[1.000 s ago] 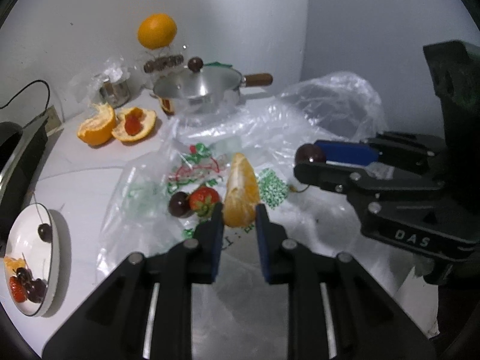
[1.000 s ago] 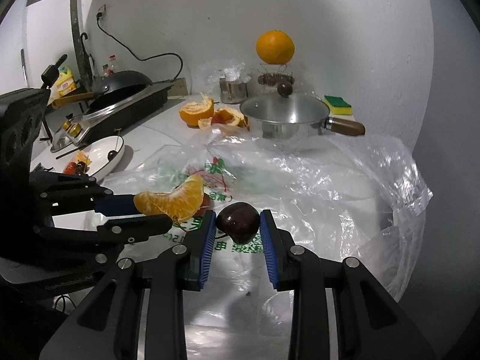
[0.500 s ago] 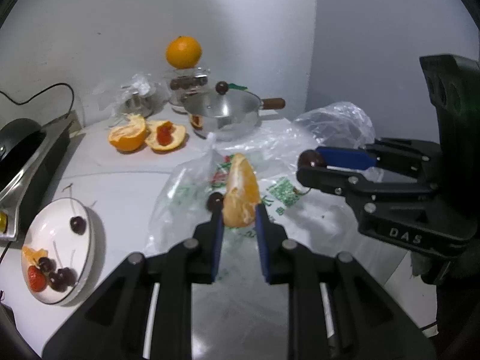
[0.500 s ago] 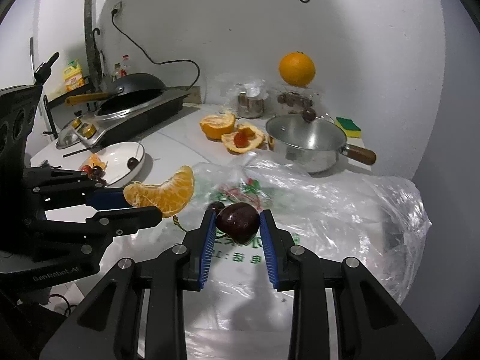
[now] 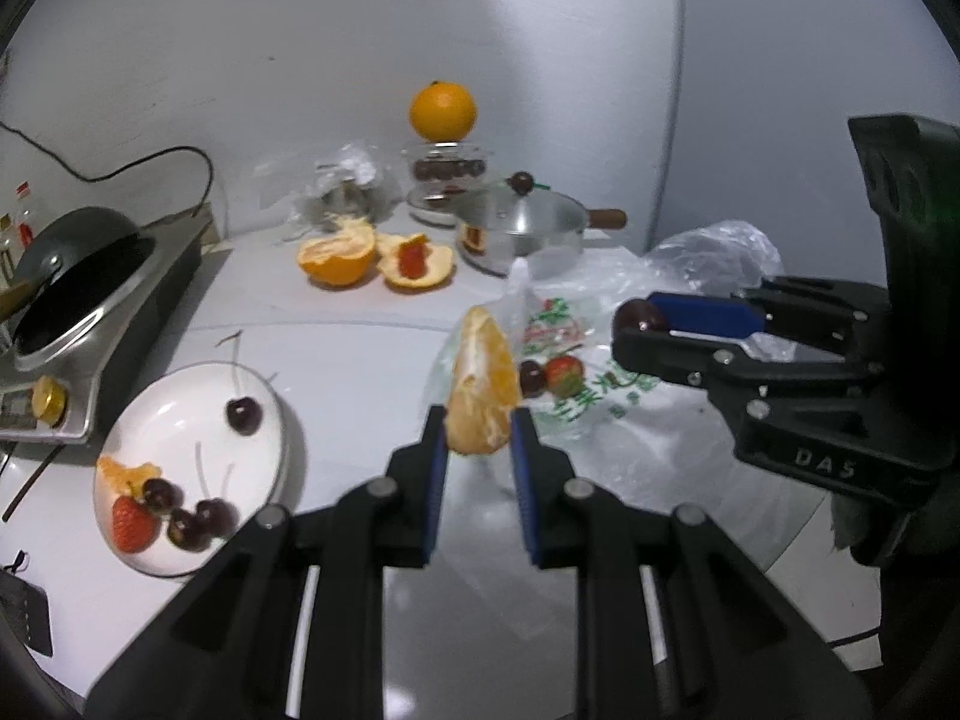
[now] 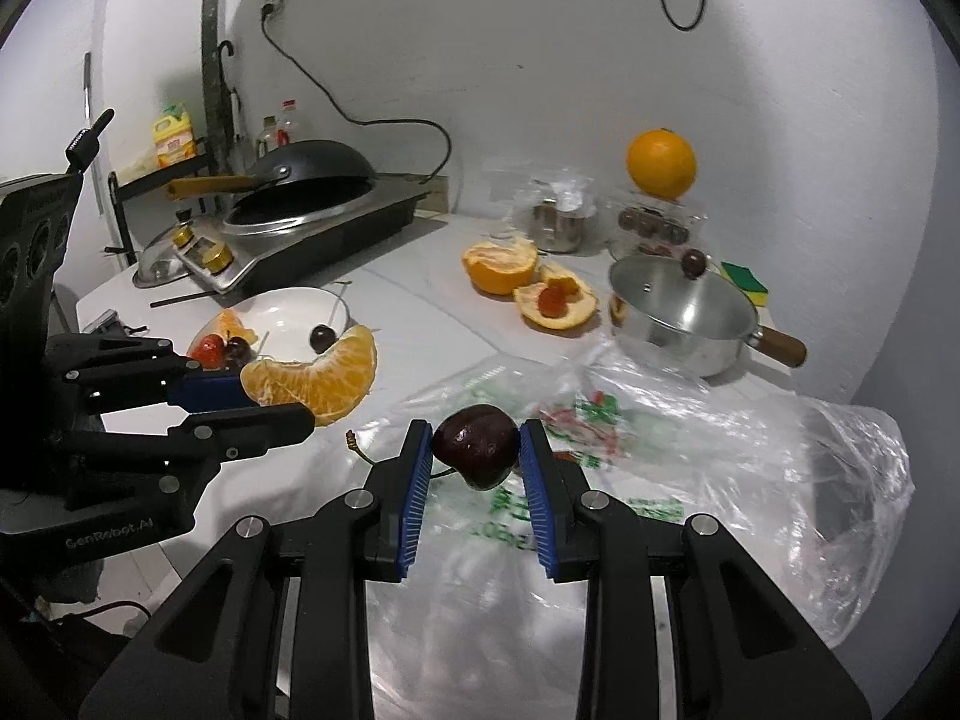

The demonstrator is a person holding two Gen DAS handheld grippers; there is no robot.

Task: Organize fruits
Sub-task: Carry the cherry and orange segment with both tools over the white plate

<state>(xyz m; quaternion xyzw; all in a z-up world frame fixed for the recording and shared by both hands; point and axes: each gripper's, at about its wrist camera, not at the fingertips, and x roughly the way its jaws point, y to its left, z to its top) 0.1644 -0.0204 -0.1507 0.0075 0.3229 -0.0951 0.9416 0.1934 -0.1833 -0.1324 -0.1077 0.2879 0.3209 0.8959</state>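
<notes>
My left gripper [image 5: 478, 420] is shut on an orange segment [image 5: 483, 399], held above the counter just right of the white plate [image 5: 180, 414]. From the right wrist view that segment [image 6: 318, 375] shows at the left. My right gripper [image 6: 475, 438] is shut on a dark cherry [image 6: 476, 445] over the clear plastic bag [image 6: 690, 456]; in the left wrist view the cherry [image 5: 639, 317] shows at its fingertips. The plate holds cherries [image 5: 243, 415], a strawberry [image 5: 133, 523] and an orange piece. On the bag lie a strawberry [image 5: 564, 375] and a cherry [image 5: 531, 378].
At the back stand a steel pot with a wooden handle [image 5: 522, 228], two orange peel halves [image 5: 375, 255], a whole orange [image 5: 443, 111] on a glass container, and a metal cup in plastic. A stove with a black wok [image 5: 78, 264] lines the left edge.
Both grippers have pulled back and risen with their fruit, shifting left toward the plate. The plate and stove have come further into view. Neither grip has altered.
</notes>
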